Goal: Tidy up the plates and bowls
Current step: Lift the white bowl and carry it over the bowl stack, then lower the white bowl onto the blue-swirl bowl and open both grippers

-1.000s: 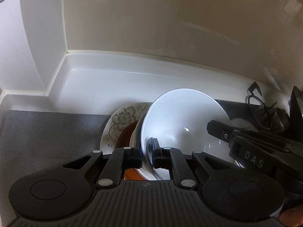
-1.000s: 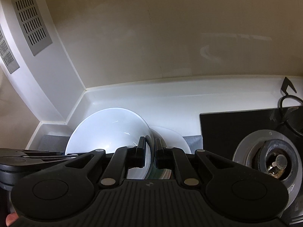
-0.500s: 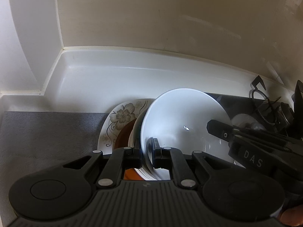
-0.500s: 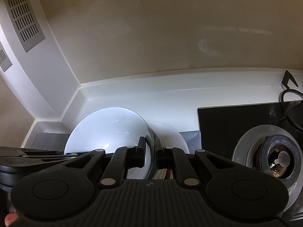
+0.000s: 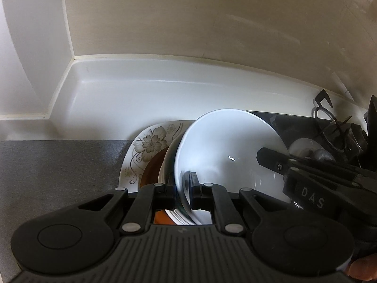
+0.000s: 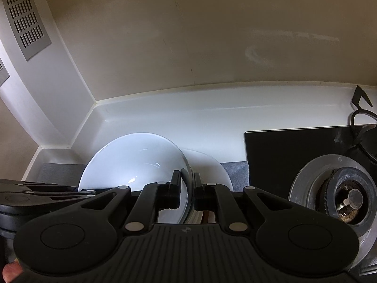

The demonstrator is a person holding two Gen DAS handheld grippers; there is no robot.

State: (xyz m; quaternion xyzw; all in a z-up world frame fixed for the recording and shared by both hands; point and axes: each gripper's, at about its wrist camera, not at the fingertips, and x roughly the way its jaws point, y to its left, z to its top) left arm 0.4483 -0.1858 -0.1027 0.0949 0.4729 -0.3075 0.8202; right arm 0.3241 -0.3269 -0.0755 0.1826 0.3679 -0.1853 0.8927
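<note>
Both views are dim and slightly soft, with black fisheye vignetting in the upper corners and straight edges bowed. Soft light picks out the white bowl (image 5: 226,151), leaving a small glare spot inside it. Faint streaky reflections sheen the beige wall (image 6: 271,54). The near black fingers (image 5: 170,192) sit in shadow.

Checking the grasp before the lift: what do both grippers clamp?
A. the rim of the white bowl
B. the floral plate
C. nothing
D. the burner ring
A: the left gripper and the right gripper each pinch the white bowl at its rim, above the floral plate.
</note>
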